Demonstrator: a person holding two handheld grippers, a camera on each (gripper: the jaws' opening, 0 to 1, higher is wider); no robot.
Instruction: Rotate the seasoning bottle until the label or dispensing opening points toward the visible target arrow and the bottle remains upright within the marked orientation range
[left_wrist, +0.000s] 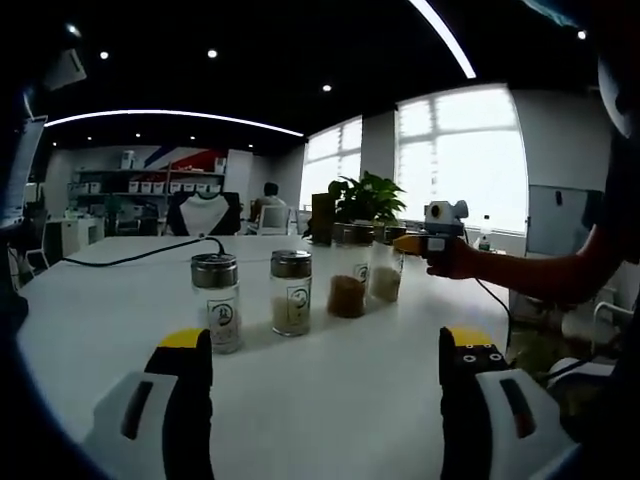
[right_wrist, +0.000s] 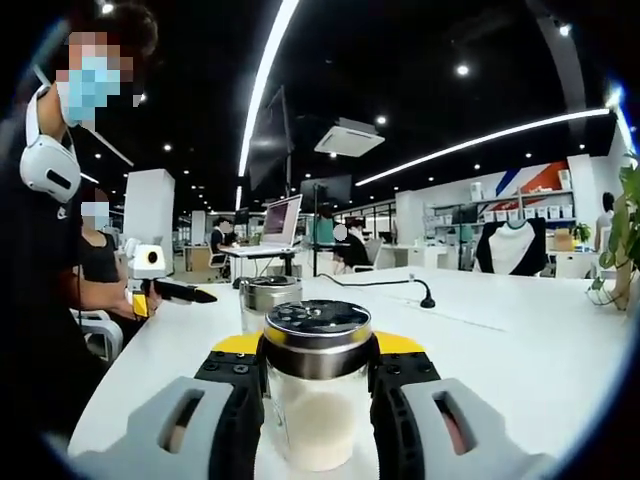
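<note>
The seasoning bottle (right_wrist: 316, 390) (white powder, shiny lid) is standing upright, with the right gripper (right_wrist: 316, 385) squeezing it; the left gripper (left_wrist: 325, 365) is hanging open.

The seasoning bottle (right_wrist: 318, 385), clear glass with a perforated metal cap and pale contents, stood upright at bottom centre of the right gripper view.

white table (left_wrist: 360, 390), black cable (left_wrist: 130, 257), potted plant (left_wrist: 366, 198), open laptop (right_wrist: 282, 221), shelves with white boxes (left_wrist: 150, 185)
</note>
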